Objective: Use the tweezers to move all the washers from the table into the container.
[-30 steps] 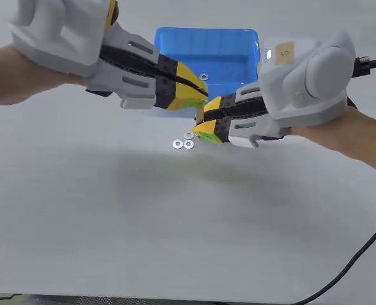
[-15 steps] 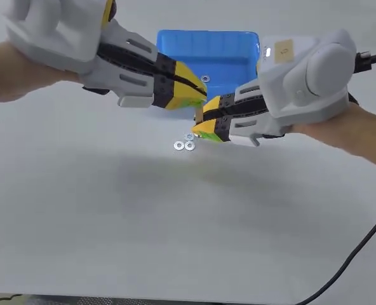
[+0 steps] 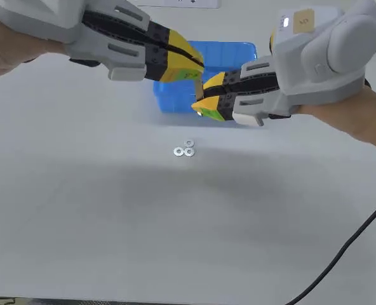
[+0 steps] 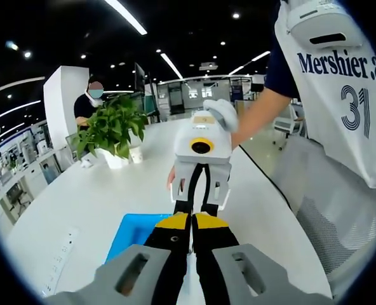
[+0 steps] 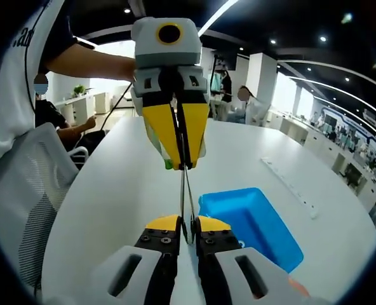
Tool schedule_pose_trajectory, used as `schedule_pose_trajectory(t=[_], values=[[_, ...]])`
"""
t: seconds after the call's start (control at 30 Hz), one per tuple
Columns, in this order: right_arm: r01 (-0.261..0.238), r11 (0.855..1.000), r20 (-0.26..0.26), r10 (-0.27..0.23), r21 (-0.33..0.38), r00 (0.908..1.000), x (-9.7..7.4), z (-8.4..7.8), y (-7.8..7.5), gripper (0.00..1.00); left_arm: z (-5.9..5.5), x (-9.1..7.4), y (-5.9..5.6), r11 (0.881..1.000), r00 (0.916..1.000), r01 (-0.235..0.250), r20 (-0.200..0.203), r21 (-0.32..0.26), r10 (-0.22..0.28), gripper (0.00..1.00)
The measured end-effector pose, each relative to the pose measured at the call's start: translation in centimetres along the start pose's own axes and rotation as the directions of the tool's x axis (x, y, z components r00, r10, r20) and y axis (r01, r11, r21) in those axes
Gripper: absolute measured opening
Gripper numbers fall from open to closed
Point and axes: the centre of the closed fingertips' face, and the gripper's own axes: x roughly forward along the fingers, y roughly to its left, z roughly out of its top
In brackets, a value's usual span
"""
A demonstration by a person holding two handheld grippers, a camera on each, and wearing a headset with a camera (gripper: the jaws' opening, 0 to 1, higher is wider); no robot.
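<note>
The left gripper (image 3: 197,67) and right gripper (image 3: 201,105), each with jaws closed on one end of the slim metal tweezers (image 5: 184,184), are held up near the blue plastic container (image 3: 169,103). Three small flat metal washers (image 3: 183,150) lie clustered on the white table (image 3: 175,222), near it. They are probably light, thin and slippery, and best pinched across one ring's rim.

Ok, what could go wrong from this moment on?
The tweezers span between left tongs and right tongs, both shut on them, in mid-air: a mistimed release could drop them. The three washers lie bunched together on the table, so gripping one may knock the others.
</note>
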Motion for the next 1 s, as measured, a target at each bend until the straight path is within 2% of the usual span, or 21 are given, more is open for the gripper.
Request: schedule_pose_trajectory(t=[0.27,0.47,0.67,0.8,1.0], values=[[0.033,0.999,0.009,-0.033,-0.042,0.9994,-0.3,1.1,-1.8,0.10,1.3,-0.4,1.2,0.999,1.0000,-0.006,-0.004,0.053,0.006,0.05],[0.049,0.997,0.009,-0.049,-0.061,0.9988,0.0,1.1,-3.5,0.10,1.6,-0.4,2.3,0.997,0.9999,-0.011,-0.010,0.077,0.012,0.05],[0.057,0.996,0.001,-0.057,-0.069,0.9984,0.5,0.8,-4.8,0.10,1.0,0.0,3.7,0.996,0.9995,-0.029,-0.012,0.083,0.030,0.05],[0.066,0.996,-0.009,-0.067,-0.066,0.9977,1.3,0.3,-5.8,0.10,0.0,0.3,4.9,0.996,0.9988,-0.043,-0.018,0.084,0.045,0.05],[0.062,0.997,-0.015,-0.063,-0.052,0.9979,2.3,-0.7,-6.7,0.10,-1.4,0.6,6.1,0.996,0.9980,-0.055,-0.030,0.064,0.057,0.05]])
